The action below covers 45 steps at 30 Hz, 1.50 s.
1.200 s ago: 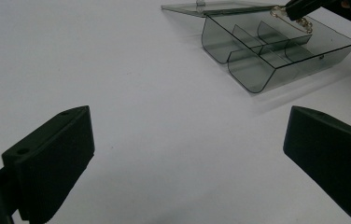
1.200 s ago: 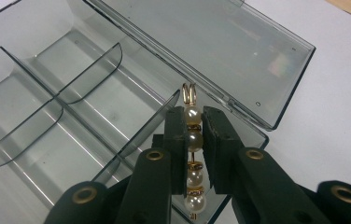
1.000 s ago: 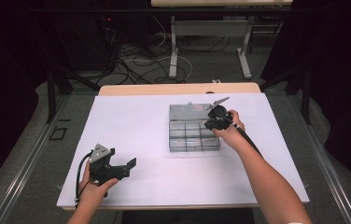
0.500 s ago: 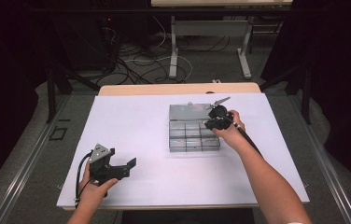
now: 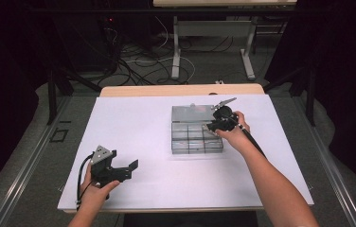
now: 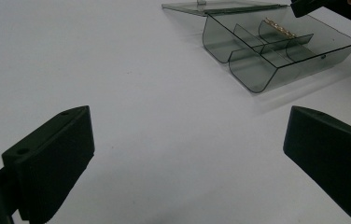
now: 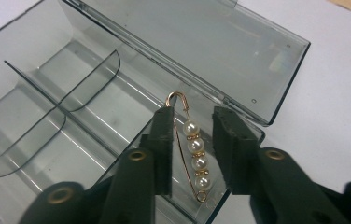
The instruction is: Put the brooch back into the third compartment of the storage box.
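Observation:
A clear smoky compartment box [image 5: 197, 137] lies on the white table with its lid [image 5: 192, 112] folded flat behind it. In the right gripper view, a gold safety pin with several pearls [image 7: 194, 149] lies in the box's [image 7: 71, 93] near corner compartment. My right gripper [image 7: 193, 116] is open, one jaw on each side of the pin, the left jaw close against its wire. In the high view the right gripper [image 5: 212, 126] hovers over the box's right side. My left gripper [image 5: 131, 169] is held low at the front left, open [image 6: 187, 158] and empty, facing the box [image 6: 276, 51].
The white sheet [image 5: 133, 123] covers the table, with a wooden strip [image 5: 181, 90] along the far edge. Cables and table legs [image 5: 176, 47] lie on the floor beyond. The box's other compartments look bare.

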{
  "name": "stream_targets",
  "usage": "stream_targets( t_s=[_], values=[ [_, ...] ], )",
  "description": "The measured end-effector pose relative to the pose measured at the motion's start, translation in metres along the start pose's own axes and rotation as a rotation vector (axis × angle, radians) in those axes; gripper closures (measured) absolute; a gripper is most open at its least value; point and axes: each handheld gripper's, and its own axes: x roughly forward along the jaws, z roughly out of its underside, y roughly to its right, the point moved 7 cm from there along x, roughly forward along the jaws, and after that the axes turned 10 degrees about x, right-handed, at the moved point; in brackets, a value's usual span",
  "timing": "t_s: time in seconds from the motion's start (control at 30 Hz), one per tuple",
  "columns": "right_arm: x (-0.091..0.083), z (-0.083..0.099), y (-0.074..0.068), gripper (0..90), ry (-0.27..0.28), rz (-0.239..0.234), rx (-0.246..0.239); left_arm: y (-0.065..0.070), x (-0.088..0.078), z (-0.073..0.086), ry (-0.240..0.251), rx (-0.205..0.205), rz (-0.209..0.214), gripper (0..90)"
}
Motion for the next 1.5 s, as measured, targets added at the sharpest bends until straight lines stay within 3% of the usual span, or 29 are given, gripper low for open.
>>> stream_targets(
  t_s=[0.07, 0.13, 0.27, 0.3, 0.43, 0.67, 0.77, 0.93, 1.27, 1.5],
  values=[
    [-0.001, -0.001, 0.0, 63.0, 0.008, 0.003, -0.001, 0.001, 0.0, 0.0, -0.001, 0.002, 0.002, 1.8],
    [-0.005, -0.003, -0.003, 60.8, 0.038, -0.021, -0.037, 0.001, 0.001, 0.0, -0.003, 0.009, 0.002, 1.8],
    [-0.011, -0.002, -0.007, 57.8, 0.044, -0.026, -0.047, 0.002, 0.002, -0.001, -0.003, 0.007, 0.005, 1.8],
    [-0.013, -0.001, -0.009, 55.0, 0.07, -0.042, -0.041, 0.003, 0.002, -0.001, -0.001, 0.008, 0.004, 1.8],
    [-0.019, 0.002, -0.009, 54.8, 0.051, -0.027, -0.043, 0.004, 0.003, 0.0, -0.008, 0.009, 0.011, 1.8],
    [-0.035, 0.011, -0.013, 51.4, 0.069, -0.077, 0.037, 0.001, 0.001, 0.001, -0.004, 0.0, 0.0, 1.8],
    [-0.042, 0.015, -0.014, 45.1, 0.094, -0.077, 0.024, 0.002, 0.001, 0.001, -0.009, 0.003, 0.0, 1.8],
    [-0.055, 0.024, -0.018, 32.8, 0.147, -0.092, 0.042, 0.001, 0.001, 0.001, -0.009, 0.003, -0.001, 1.8],
    [-0.079, 0.047, -0.018, 22.5, 0.237, -0.101, 0.036, 0.001, 0.0, 0.001, -0.006, -0.003, -0.005, 1.8],
    [-0.09, 0.072, -0.007, 15.3, 0.228, -0.079, 0.08, 0.001, 0.0, 0.002, -0.006, -0.008, -0.008, 1.8]
  ],
)
